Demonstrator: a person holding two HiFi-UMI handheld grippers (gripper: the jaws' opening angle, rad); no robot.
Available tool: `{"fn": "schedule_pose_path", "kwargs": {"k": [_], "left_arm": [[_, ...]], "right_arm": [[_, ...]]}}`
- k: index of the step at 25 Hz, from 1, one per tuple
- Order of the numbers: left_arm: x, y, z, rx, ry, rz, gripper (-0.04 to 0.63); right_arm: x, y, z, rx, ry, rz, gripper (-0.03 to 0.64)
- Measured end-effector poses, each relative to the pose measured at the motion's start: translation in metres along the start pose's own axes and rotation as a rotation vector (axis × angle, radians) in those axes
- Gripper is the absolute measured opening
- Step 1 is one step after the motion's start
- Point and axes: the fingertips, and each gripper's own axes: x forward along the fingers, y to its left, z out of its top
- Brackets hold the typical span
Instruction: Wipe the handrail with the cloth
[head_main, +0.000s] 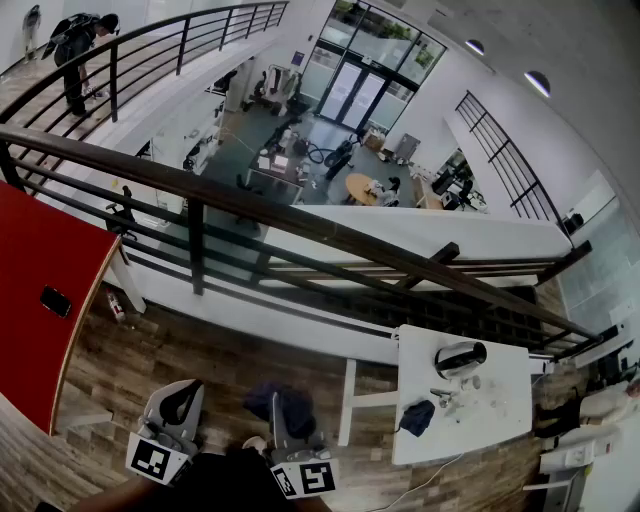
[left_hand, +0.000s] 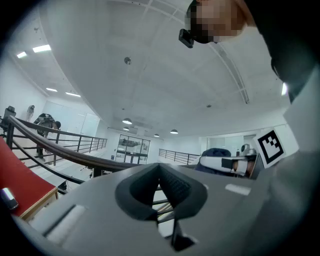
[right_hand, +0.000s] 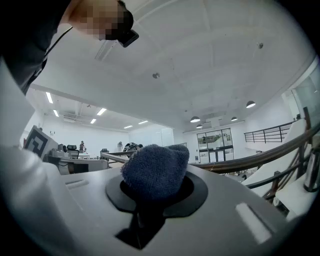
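Note:
The dark handrail (head_main: 300, 215) runs diagonally from upper left to lower right, above a balcony edge. Both grippers are held low by the person's body, apart from the rail and tilted up towards the ceiling. My right gripper (head_main: 283, 408) is shut on a dark blue cloth (head_main: 263, 398), which bulges out between its jaws (right_hand: 156, 172). My left gripper (head_main: 184, 395) has its jaws together at the tips with nothing between them (left_hand: 160, 171). The handrail (left_hand: 75, 156) shows beyond the left jaws and, in the right gripper view, the handrail (right_hand: 260, 159) curves at the right.
A white table (head_main: 500, 420) stands at the right with a second dark cloth (head_main: 417, 417), a black and silver vessel (head_main: 460, 358) and small items. A red table (head_main: 40, 330) with a phone (head_main: 55, 300) is at the left. A person (head_main: 75, 50) stands far left.

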Motion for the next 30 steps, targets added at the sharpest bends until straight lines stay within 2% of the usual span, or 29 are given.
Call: {"fn": "schedule_pose_path", "kwargs": {"k": [4, 10, 16, 22, 30], "left_arm": [[0.009, -0.002, 0.006, -0.002, -0.021, 0.006, 0.000], [0.019, -0.014, 0.010, 0.036, -0.035, -0.004, 0.000], [0.024, -0.037, 0.009, 0.050, -0.025, -0.013, 0.000], [0.034, -0.047, 0.002, 0.005, -0.026, 0.035, -0.002], [0.045, -0.070, -0.019, 0.020, 0.008, 0.064, 0.000]], "right_arm": [[0.004, -0.008, 0.004, 0.001, 0.001, 0.008, 0.072], [0.000, -0.015, 0.006, -0.020, -0.010, 0.013, 0.072], [-0.016, -0.027, 0.015, -0.008, -0.030, 0.017, 0.078], [-0.029, -0.047, 0.010, 0.006, -0.008, 0.019, 0.081], [-0.035, -0.073, -0.009, 0.059, 0.013, 0.025, 0.083]]}}
